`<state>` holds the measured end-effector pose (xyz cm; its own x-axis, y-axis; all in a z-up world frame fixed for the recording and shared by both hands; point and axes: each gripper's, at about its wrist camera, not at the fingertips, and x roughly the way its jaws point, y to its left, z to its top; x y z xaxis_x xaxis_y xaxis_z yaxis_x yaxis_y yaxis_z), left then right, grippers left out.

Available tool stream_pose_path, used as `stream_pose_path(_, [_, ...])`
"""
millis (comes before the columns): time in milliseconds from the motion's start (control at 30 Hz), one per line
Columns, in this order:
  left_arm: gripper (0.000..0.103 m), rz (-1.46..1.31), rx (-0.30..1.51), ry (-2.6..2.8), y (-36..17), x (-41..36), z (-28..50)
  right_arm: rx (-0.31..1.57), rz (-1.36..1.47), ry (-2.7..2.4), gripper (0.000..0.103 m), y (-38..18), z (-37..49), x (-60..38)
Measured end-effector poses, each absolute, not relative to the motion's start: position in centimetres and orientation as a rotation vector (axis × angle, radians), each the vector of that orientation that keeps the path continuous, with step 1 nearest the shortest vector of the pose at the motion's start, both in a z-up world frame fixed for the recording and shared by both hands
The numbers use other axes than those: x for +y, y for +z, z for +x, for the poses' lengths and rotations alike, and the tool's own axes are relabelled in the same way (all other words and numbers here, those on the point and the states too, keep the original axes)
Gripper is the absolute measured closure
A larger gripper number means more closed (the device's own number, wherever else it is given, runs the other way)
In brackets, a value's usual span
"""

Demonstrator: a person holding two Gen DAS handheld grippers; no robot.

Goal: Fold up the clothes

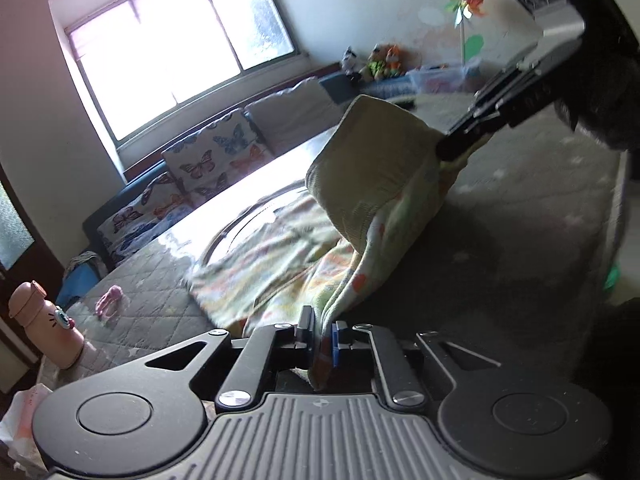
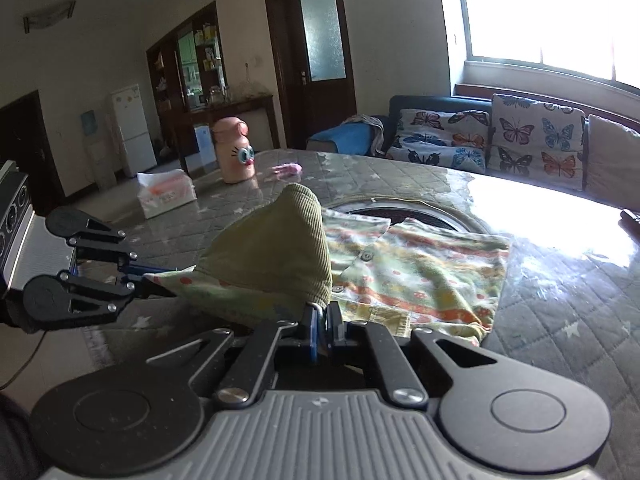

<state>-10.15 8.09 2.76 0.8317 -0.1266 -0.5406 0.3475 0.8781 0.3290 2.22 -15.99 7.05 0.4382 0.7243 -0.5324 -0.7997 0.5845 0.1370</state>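
Left wrist view: left gripper clamped on edge of patterned garment, cloth pinched between pads. Right gripper pinching lifted green corduroy hem of same garment, raised above quilted table cover. Right wrist view: right gripper closed on corduroy fold; rest of garment lies spread on table, buttons visible. Pink bottle and tissue box stand well apart, far side.

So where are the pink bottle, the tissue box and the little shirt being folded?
pink bottle [image 2: 234, 152], right wrist view, on its body beside the cartoon eyes.
tissue box [image 2: 166, 196], right wrist view, on its front face.
little shirt [image 2: 420, 268], right wrist view, on its flat patterned front.
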Motion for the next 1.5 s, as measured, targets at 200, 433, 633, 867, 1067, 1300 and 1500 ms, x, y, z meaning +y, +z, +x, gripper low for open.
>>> stream_pose_path(200, [0.094,0.325,0.506,-0.311,6.4,7.8,-13.6,0.559,-0.129,0.980,0.099,10.1,-1.0,-19.2])
stream_pose_path(433, [0.094,0.204,0.492,-0.226,7.6,9.6,-9.3,0.507,-0.163,0.972,0.099,11.7,2.6,-17.2])
stream_pose_path(633, [0.094,0.131,0.537,-0.153,6.8,12.1,-3.2,0.524,-0.218,0.956,0.099,11.7,8.9,-13.3])
stream_pose_path(867, [0.094,0.067,0.669,-0.058,3.3,14.3,3.4,0.631,-0.261,0.894,0.099,7.5,15.7,-7.3])
stream_pose_path(1067, [0.089,0.027,0.748,0.019,0.0,15.1,5.6,0.688,-0.178,0.786,0.089,3.2,17.6,-7.1])
stream_pose_path(1300, [0.081,0.035,0.751,0.095,-0.3,15.6,5.5,0.692,-0.152,0.751,0.088,2.5,15.8,-11.4])
stream_pose_path(1500, [0.077,0.043,0.749,0.142,0.1,15.9,5.5,0.750,-0.081,0.666,0.088,0.5,16.7,-14.0])
